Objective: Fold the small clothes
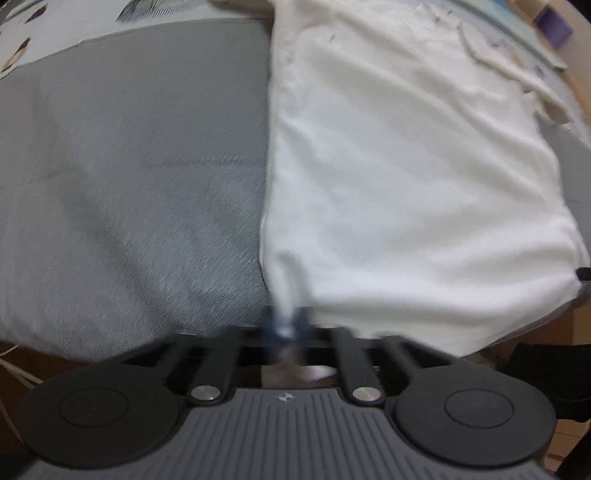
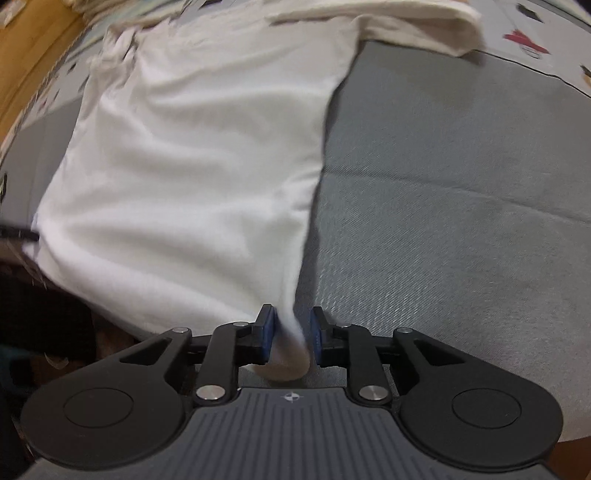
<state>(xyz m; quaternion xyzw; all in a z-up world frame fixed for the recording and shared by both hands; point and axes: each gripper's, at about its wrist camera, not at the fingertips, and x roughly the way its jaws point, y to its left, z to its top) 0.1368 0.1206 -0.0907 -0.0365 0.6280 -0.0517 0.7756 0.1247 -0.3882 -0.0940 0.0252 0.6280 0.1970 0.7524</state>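
Note:
A white garment (image 1: 406, 166) lies spread on a grey fabric surface (image 1: 129, 166), with its collar end far away. My left gripper (image 1: 286, 325) is shut on the garment's near left corner, and the cloth runs up from the blurred fingertips. In the right wrist view the same garment (image 2: 192, 166) fills the left half. My right gripper (image 2: 291, 336) stands open around the near right corner. The cloth hangs between the blue pads (image 2: 266, 334) with a gap on the right side.
The grey surface (image 2: 443, 221) ends in a near edge just below both grippers. A patterned sheet (image 2: 535, 40) lies beyond it. A purple box (image 1: 554, 22) sits at the far right. Wooden flooring (image 2: 33, 48) shows at the far left, and dark objects (image 2: 40, 325) lie below the near edge.

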